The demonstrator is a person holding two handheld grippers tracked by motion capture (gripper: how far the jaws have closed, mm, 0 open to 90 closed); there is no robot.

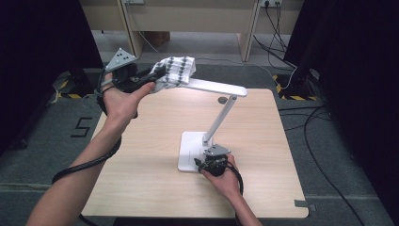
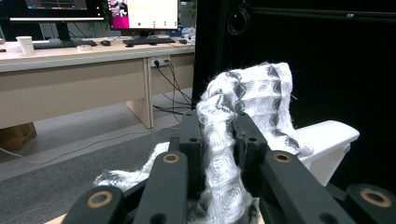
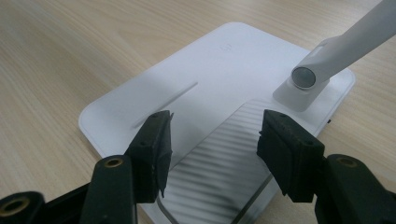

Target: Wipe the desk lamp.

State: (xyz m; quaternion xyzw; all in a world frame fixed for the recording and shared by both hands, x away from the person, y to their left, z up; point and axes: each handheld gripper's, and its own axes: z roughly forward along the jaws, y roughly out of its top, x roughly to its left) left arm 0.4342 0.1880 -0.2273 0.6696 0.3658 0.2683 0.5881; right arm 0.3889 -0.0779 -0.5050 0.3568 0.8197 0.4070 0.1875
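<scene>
A white desk lamp stands on the wooden table (image 1: 141,160), its flat base (image 1: 188,148) near the middle and its stem (image 1: 219,117) leaning up to a long head (image 1: 219,87). A white cloth with dark pattern (image 1: 176,69) drapes over the head's far left end. My left gripper (image 1: 157,74) is shut on that cloth (image 2: 224,154), which bunches between the jaws, with the lamp head (image 2: 327,140) just behind. My right gripper (image 1: 200,165) hovers low over the base's near right corner. Its jaws stand open above the ribbed panel (image 3: 219,163), beside the stem's foot (image 3: 306,79).
Black curtains flank the table on both sides. Cables (image 1: 310,122) trail across the grey floor at the right. A light wooden desk (image 1: 188,19) stands beyond the table; it carries monitors (image 2: 142,11), keyboards and a paper cup (image 2: 24,44).
</scene>
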